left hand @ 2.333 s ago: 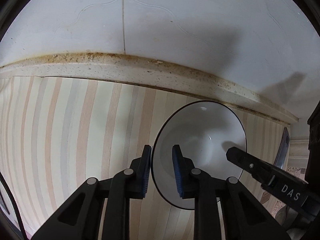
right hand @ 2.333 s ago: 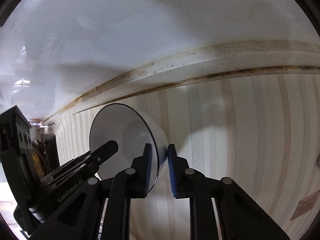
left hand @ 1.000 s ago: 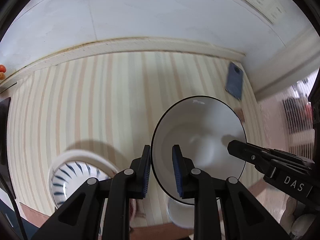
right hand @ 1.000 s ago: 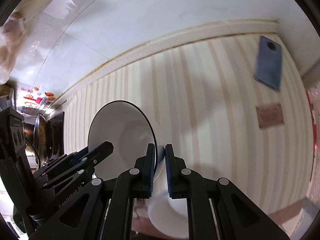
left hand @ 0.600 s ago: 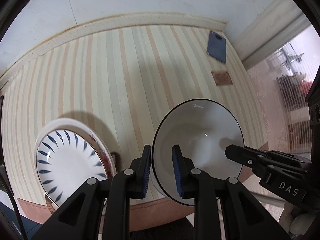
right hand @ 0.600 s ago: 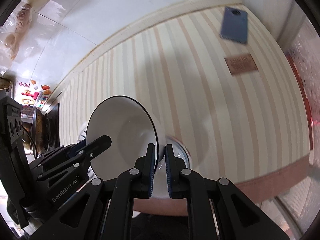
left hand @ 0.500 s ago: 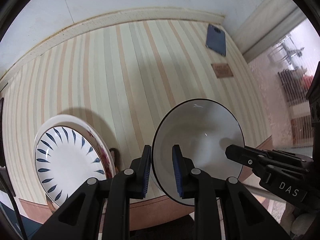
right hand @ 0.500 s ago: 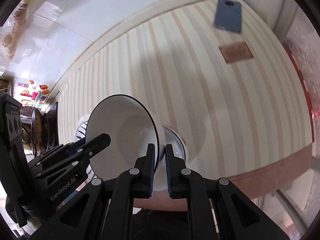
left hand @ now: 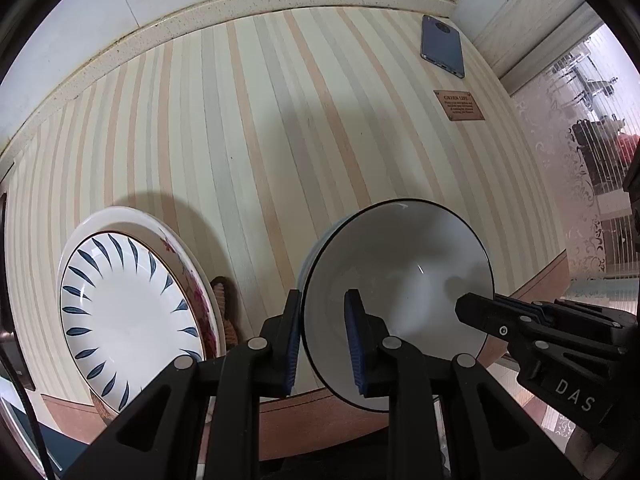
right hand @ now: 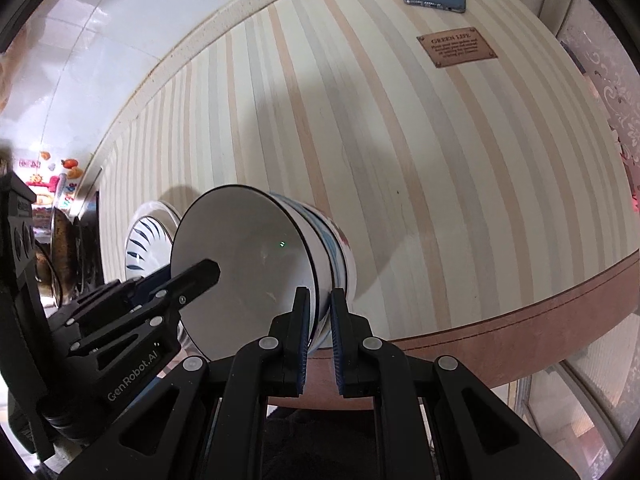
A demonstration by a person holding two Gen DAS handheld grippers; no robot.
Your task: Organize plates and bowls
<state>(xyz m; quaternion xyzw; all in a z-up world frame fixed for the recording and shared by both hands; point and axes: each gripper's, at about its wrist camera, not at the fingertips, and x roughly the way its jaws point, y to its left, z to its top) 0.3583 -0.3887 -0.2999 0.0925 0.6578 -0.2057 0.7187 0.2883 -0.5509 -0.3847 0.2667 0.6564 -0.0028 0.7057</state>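
A white bowl with a thin black rim (left hand: 400, 272) is held by both grippers on opposite sides of its rim. My left gripper (left hand: 322, 320) is shut on the near rim, one pad inside and one outside. My right gripper (right hand: 319, 308) is shut on the other side of the rim and shows from the left wrist as a black finger (left hand: 480, 312) inside the bowl. The bowl (right hand: 240, 248) is tilted in the mouth of a patterned bowl stack (right hand: 340, 256) on the table. I cannot tell whether it rests there.
A stack of plates, the top one with blue leaf marks (left hand: 132, 312), lies left of the bowls. A blue phone (left hand: 442, 46) and a brown label (left hand: 459, 105) lie at the far right of the striped tablecloth. The brown table edge (right hand: 520, 320) runs close below the bowls.
Both grippers carried the bowl away from the back wall toward the table's front edge and lowered it. The plates and the patterned bowl stack came into view, and the bowl now meets that stack.
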